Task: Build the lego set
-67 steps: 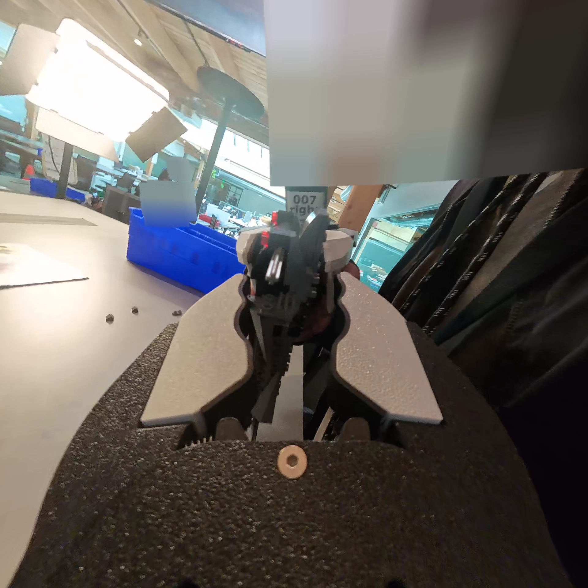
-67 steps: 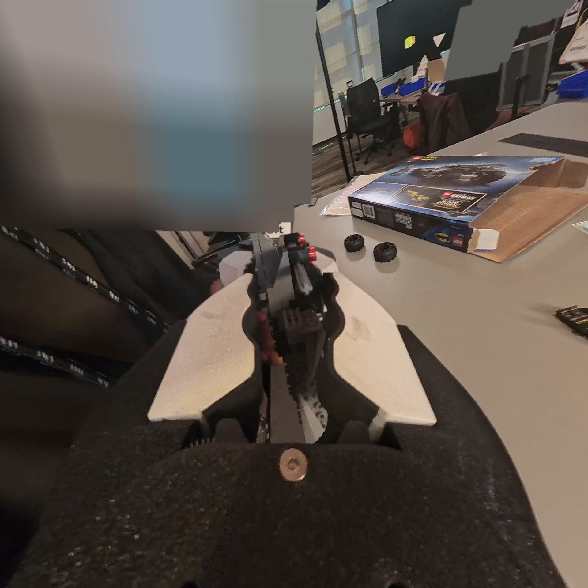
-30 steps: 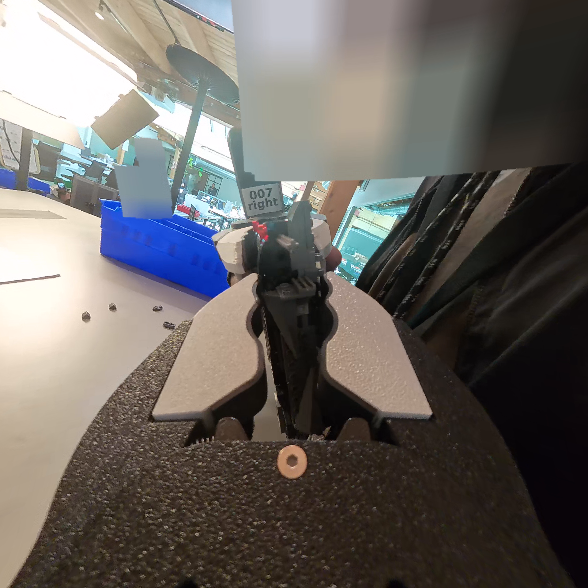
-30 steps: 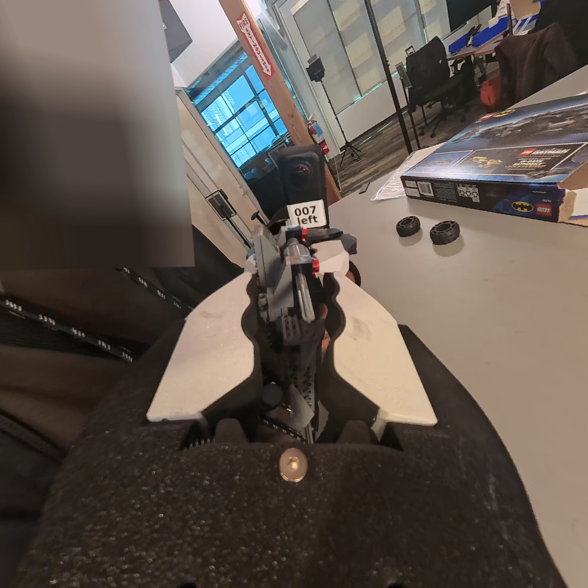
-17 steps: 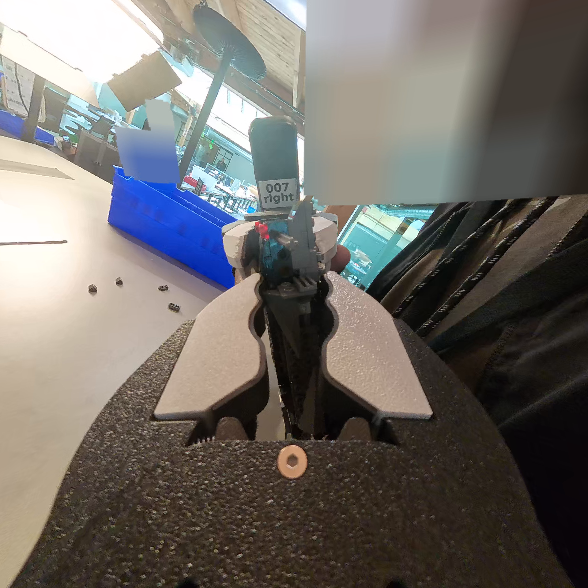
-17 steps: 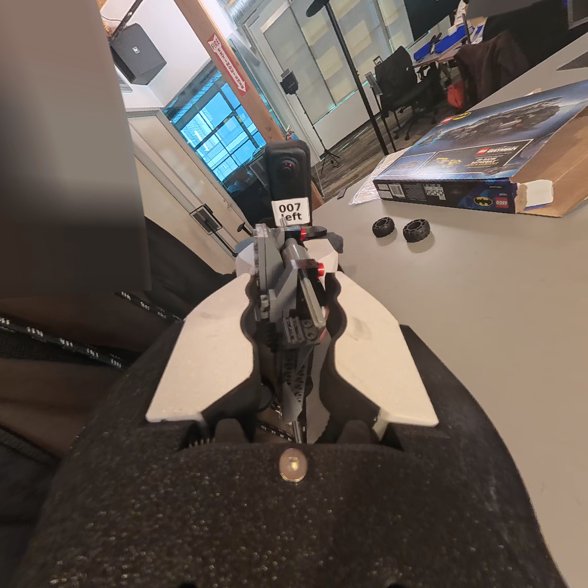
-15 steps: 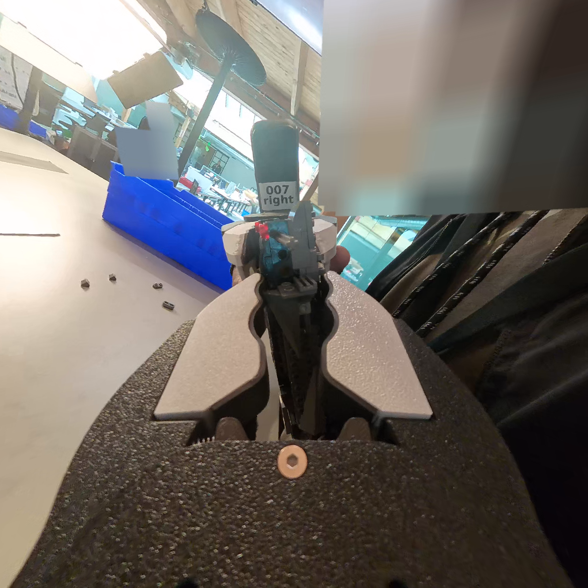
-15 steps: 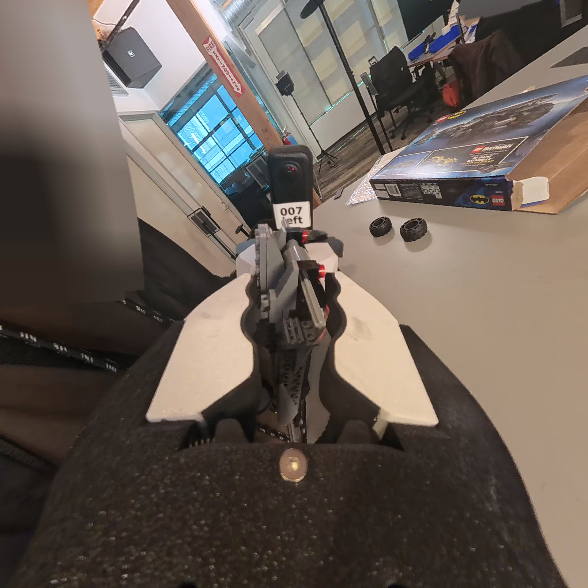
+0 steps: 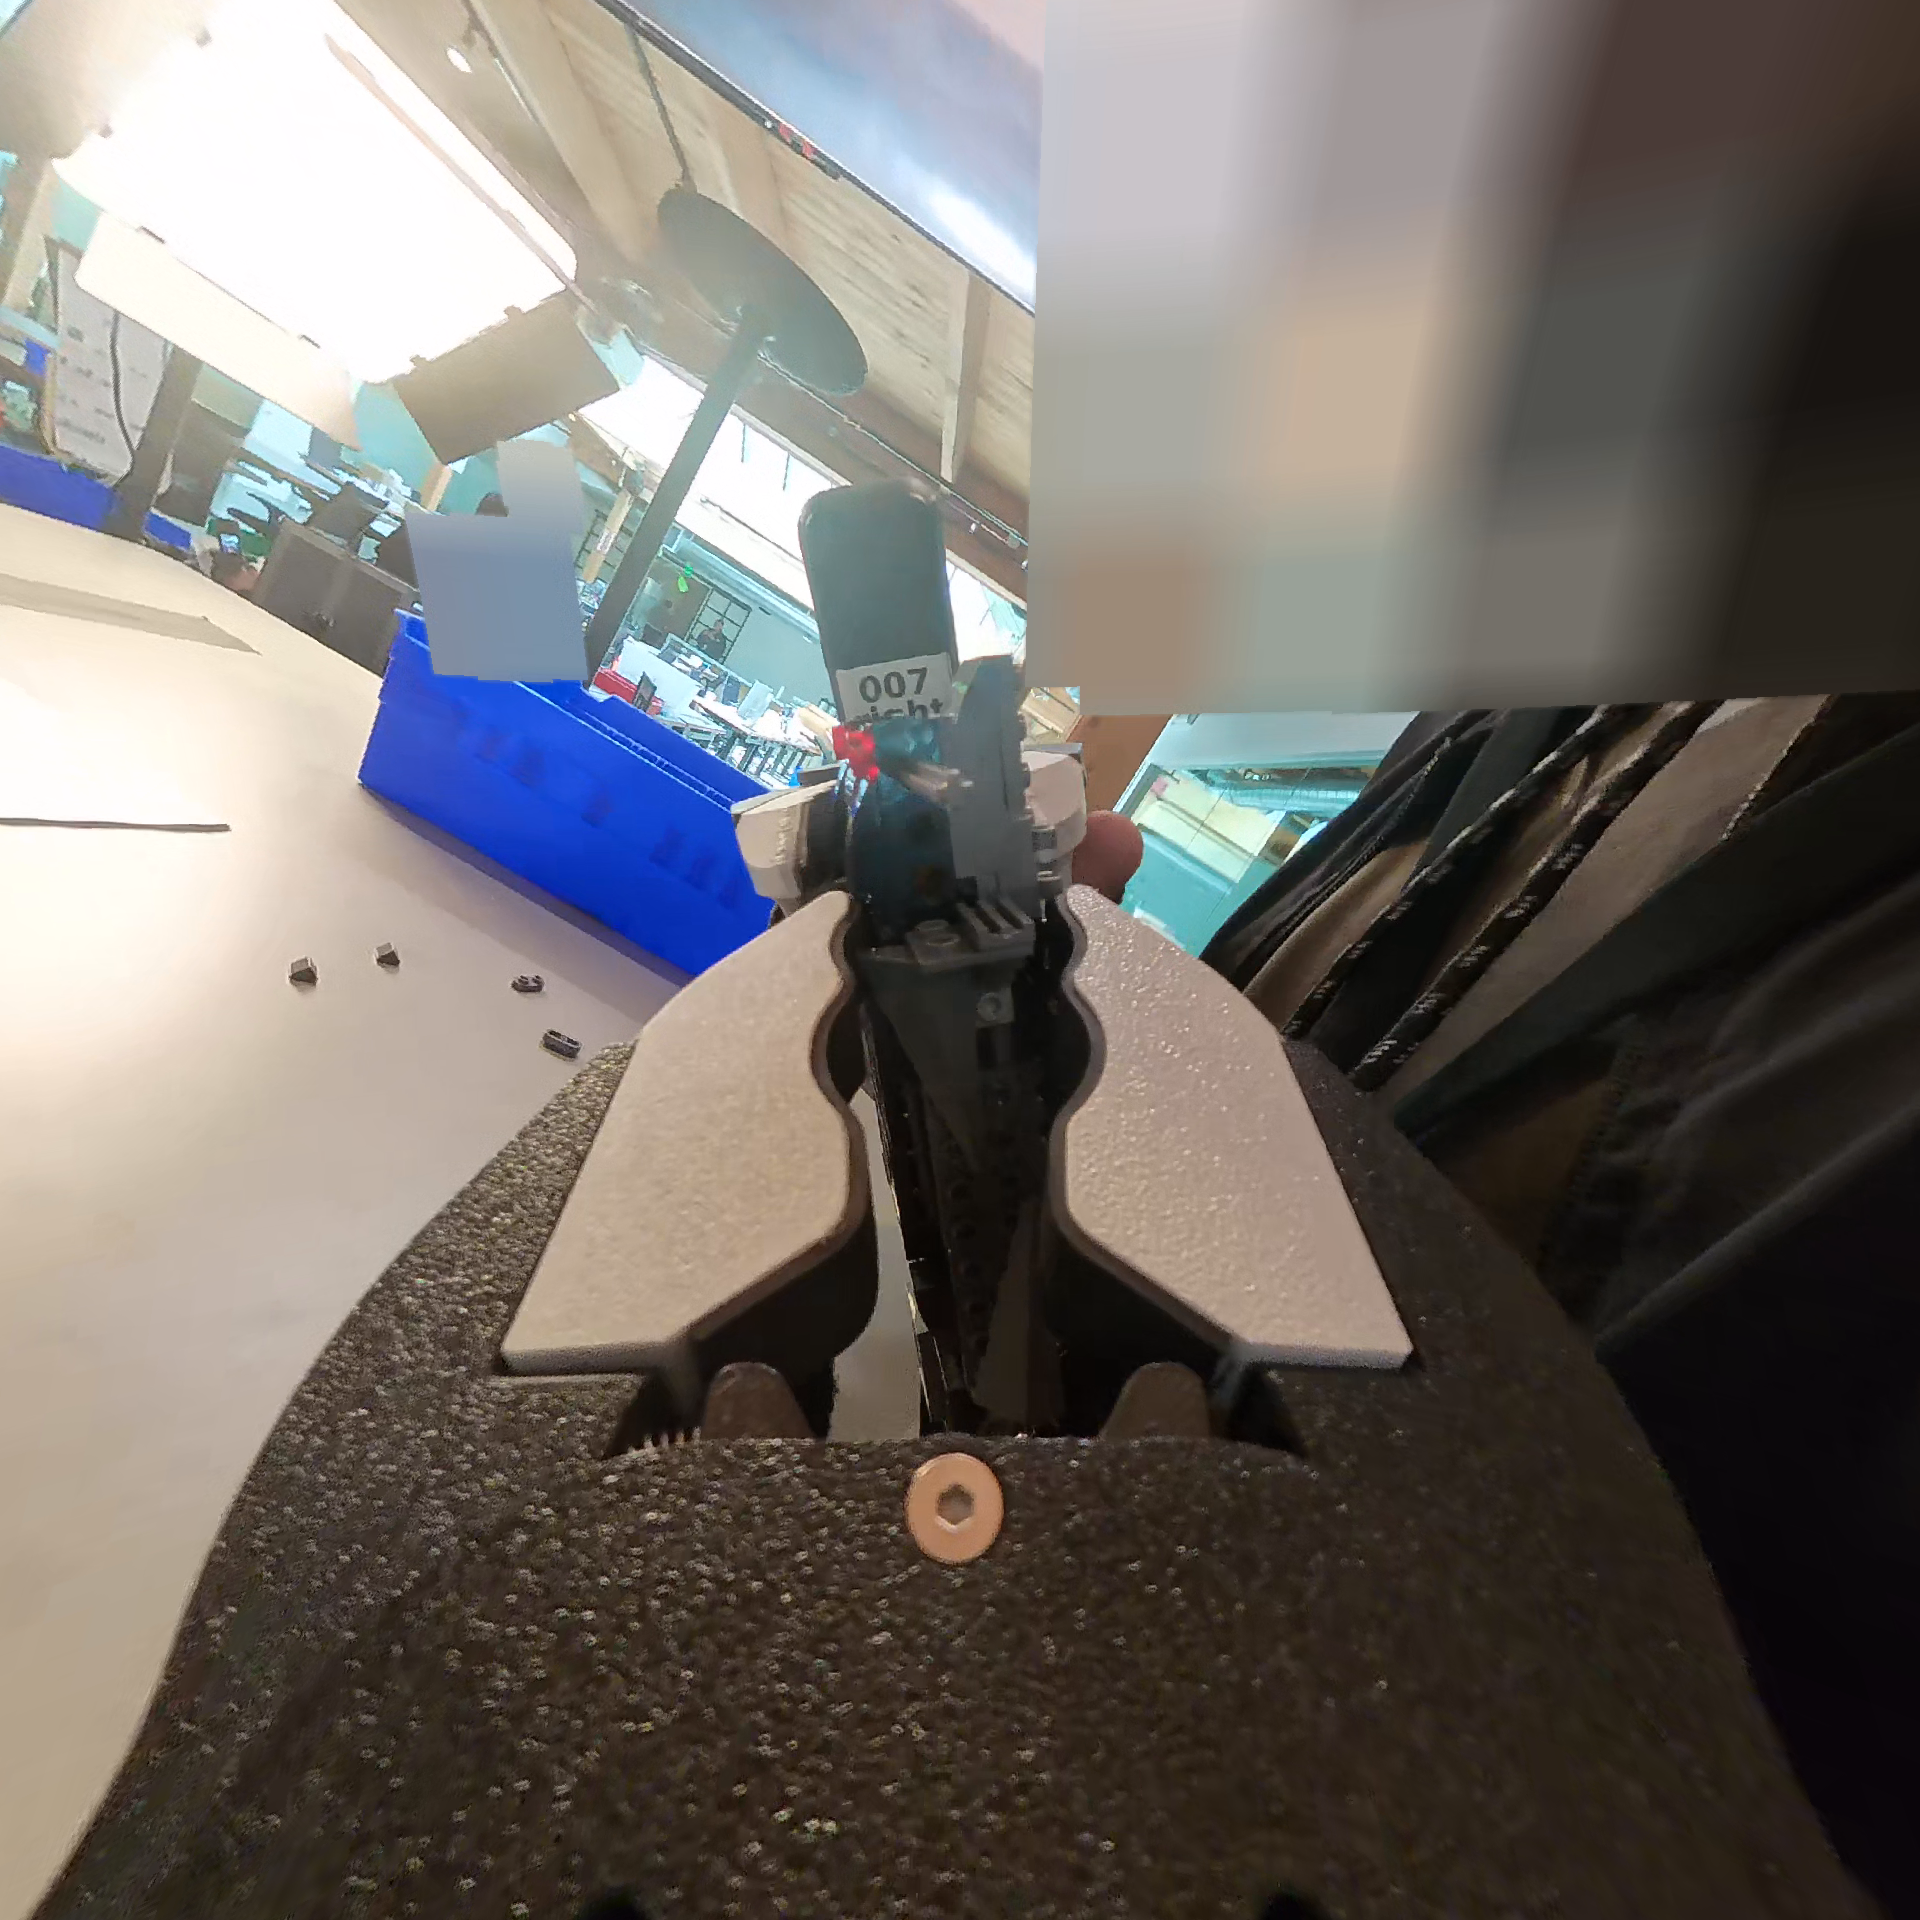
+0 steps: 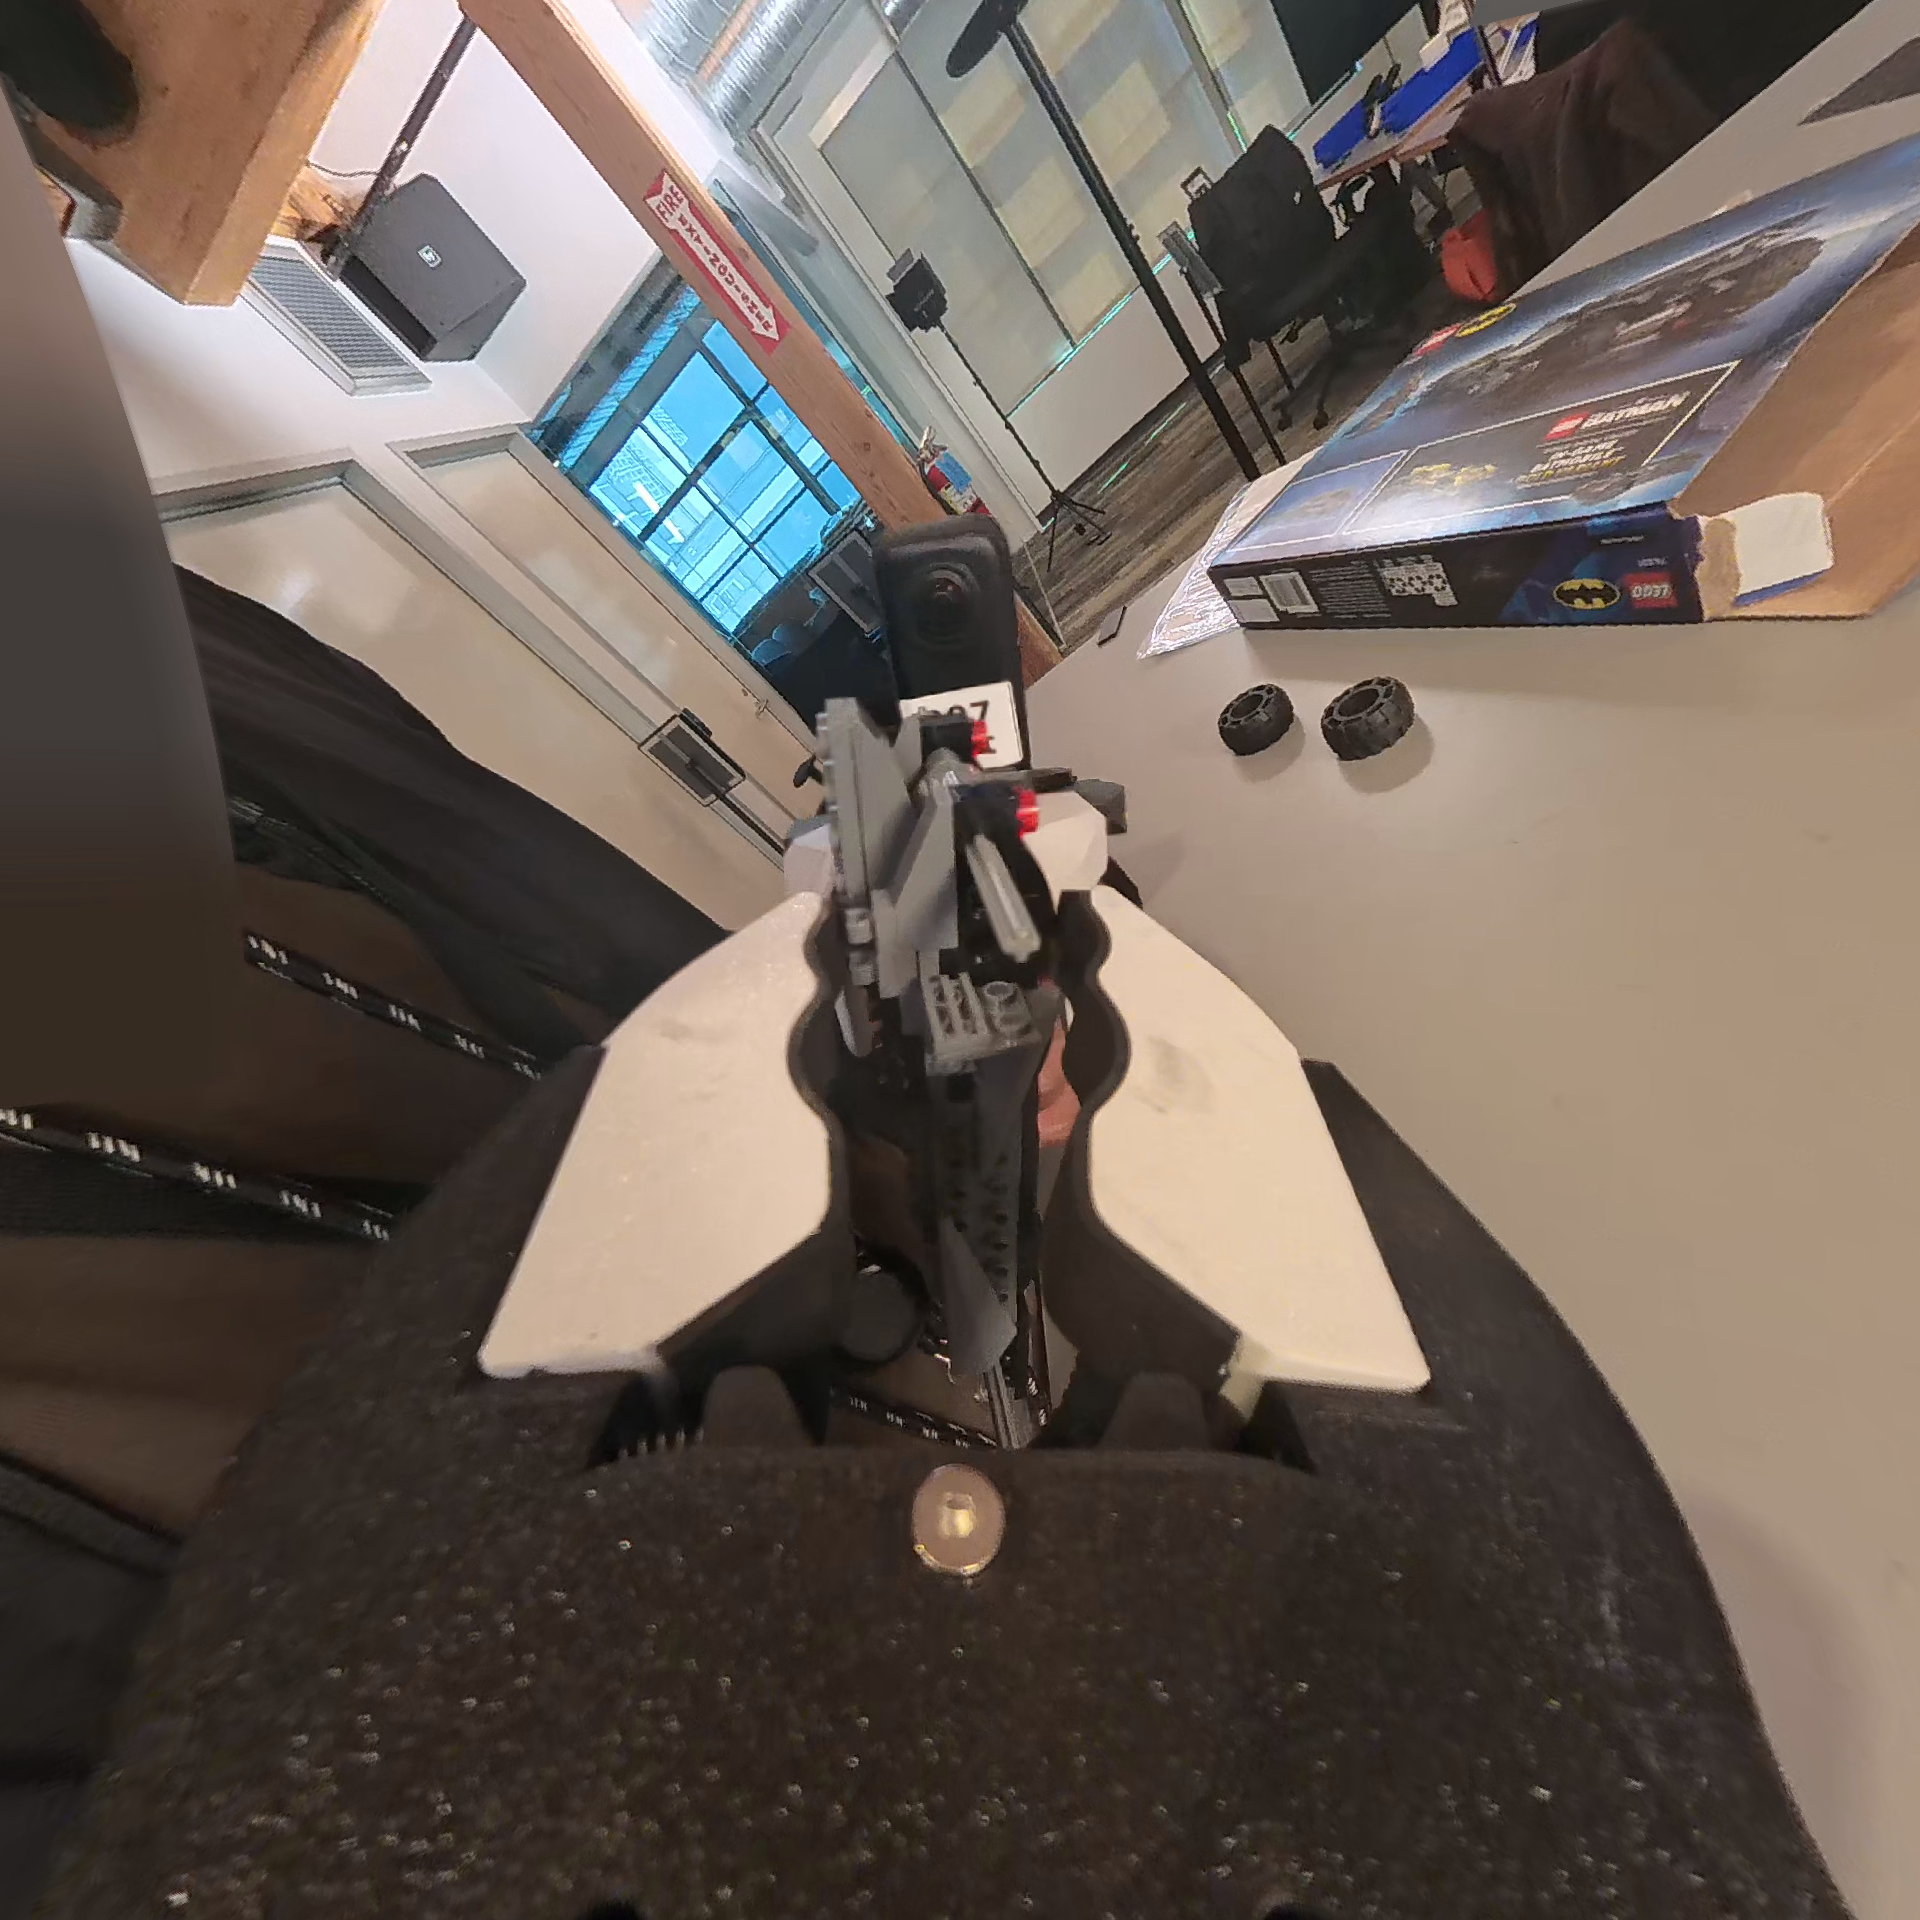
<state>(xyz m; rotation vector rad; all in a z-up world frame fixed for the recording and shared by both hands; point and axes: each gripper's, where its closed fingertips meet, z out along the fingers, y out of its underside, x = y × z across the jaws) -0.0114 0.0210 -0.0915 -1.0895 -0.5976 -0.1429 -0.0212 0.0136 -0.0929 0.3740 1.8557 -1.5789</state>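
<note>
A dark grey and black brick-built model (image 9: 961, 935) with small red studs and a dark translucent blue part is held in the air between both grippers, which face each other. My left gripper (image 9: 956, 914) is shut on one end of it, with both pads against its sides. My right gripper (image 10: 940, 935) is shut on the other end of the model (image 10: 914, 883). The right gripper's white fingertips (image 9: 774, 842) show just beyond the model in the left wrist view. The left gripper's fingertips (image 10: 1075, 842) and its camera (image 10: 940, 613) show beyond it in the right wrist view.
A blue bin (image 9: 561, 790) and several small dark pieces (image 9: 384, 954) lie on the grey table (image 9: 156, 1091). A printed cardboard box (image 10: 1507, 499) and two black tyres (image 10: 1257, 722) lie on the table in the right wrist view. A person's dark jacket (image 9: 1610, 1039) is close by.
Both grippers have kept their hold on the model while they turned and tilted upward together. The model now sits more edge-on between the fingers than in the oldest frames.
</note>
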